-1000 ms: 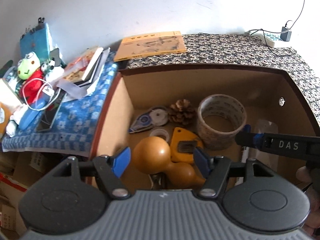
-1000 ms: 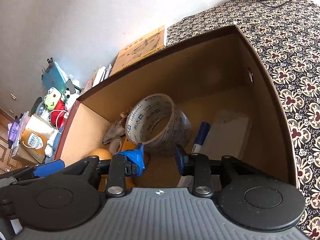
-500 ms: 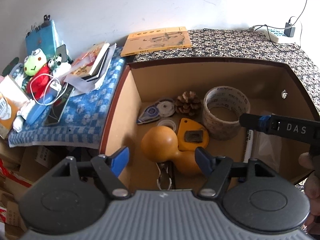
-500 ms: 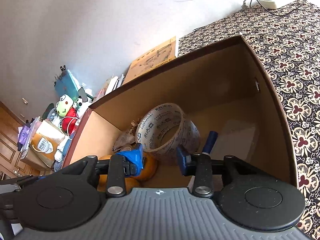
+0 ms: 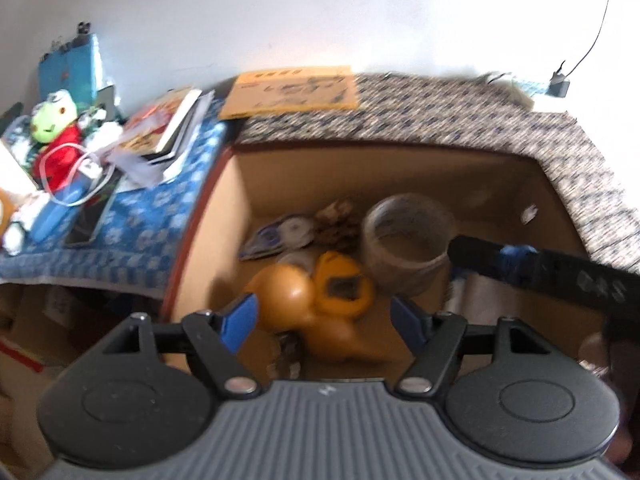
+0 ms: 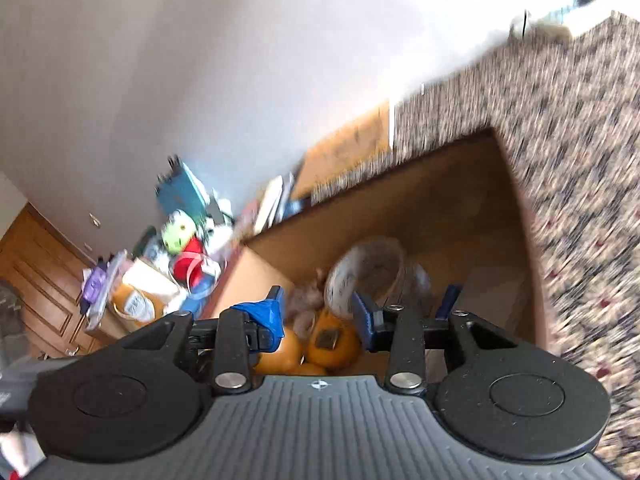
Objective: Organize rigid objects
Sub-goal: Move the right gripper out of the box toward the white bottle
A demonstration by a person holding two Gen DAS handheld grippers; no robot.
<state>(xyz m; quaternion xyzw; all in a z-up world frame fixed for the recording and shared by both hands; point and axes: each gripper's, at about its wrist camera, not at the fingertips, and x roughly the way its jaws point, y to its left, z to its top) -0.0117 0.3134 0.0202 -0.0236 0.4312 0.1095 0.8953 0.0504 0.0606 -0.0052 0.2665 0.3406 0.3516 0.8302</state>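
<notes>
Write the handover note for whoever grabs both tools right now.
Left tool: open, empty, above the near edge of the cardboard box.
Right tool: open, empty, also over the box.
In the box: gourd, orange tape measure, packing tape roll, pine cone, correction tape, a blue-capped marker by the roll. Both views are blurred, so small items are uncertain.
Done: these rigid pieces sit inside the box.
Left: not clear from here; a yellow booklet lies behind the box, and books and a frog toy lie on the blue cloth.
</notes>
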